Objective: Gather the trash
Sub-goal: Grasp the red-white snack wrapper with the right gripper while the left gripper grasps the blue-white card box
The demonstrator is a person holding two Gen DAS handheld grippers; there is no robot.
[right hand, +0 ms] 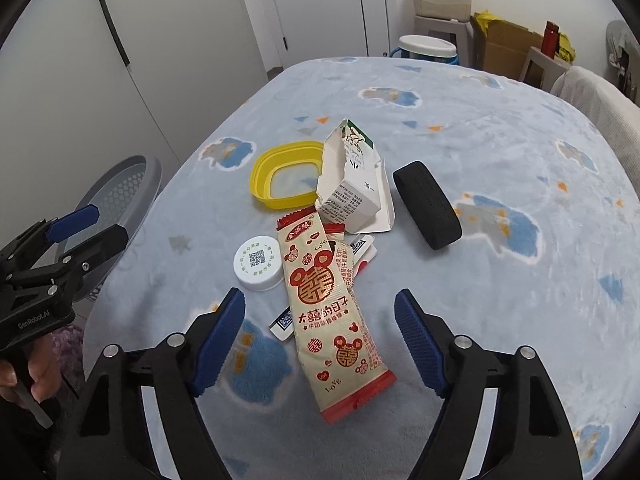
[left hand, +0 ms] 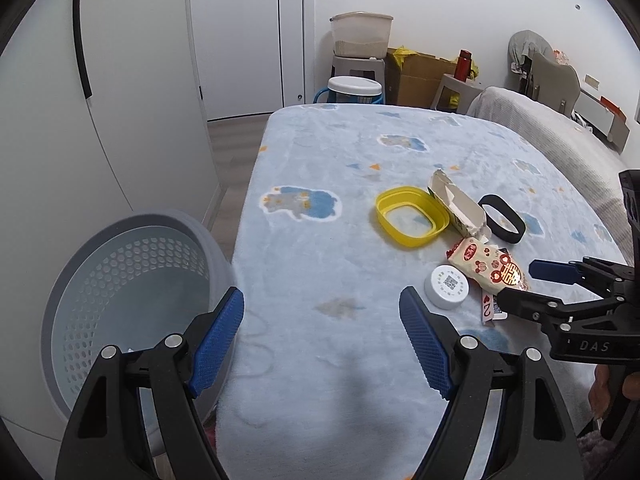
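A long cream and red snack wrapper lies on the blue blanket between the jaws of my right gripper, which stands open with its pads clear of it. Beside the wrapper sit a white round cap, small sachets, a torn white carton, a yellow plastic rim and a black rubber ring. My left gripper is open and holds nothing, over the blanket's near left edge, beside a grey perforated basket. The wrapper and cap lie to its right.
The blanket-covered table fills the middle. The basket stands on the floor off the table's left corner. Behind are white cupboard doors, a stool with a tub, a cardboard box and a covered chair.
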